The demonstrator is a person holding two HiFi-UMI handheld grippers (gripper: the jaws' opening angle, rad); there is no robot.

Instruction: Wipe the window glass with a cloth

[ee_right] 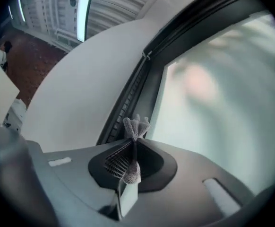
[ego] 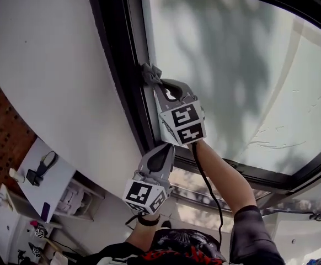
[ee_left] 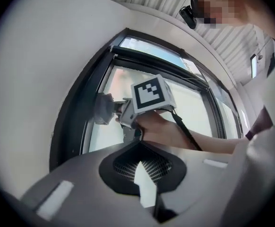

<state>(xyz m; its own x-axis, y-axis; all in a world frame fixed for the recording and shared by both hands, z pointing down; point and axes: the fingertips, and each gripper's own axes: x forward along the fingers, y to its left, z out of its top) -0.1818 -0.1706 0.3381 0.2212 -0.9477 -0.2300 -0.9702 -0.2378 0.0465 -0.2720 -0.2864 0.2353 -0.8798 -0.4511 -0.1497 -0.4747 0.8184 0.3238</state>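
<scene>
We recorded the right gripper (ego: 156, 83) with its jaws clenched on the cloth (ego: 149, 72), a small grey wad pinched at the jaw line. In the right gripper view a tuft of it projected past the tips, along the jaws' own axis. The left gripper (ego: 167, 149) had its jaws pressed together with nothing between them. It sat lower in the head view, beside the frame (ego: 122, 65) and clear of the pane.

Position of the cloth: at the left margin of the window glass (ego: 232, 65), where the pane meets the inner edge of the dark frame. The tuft pointed at that seam. We could not confirm from any view whether it was pressed on the glass or only on the frame.

Governing relation: nearly all of the pane lay to the right of the cloth in the head view, with the frame directly on its other side. We judged that a wiping stroke had to run away from the frame and across the pane, with the tuft turned onto the glass. The right gripper was the nearer one and the only one loaded
</scene>
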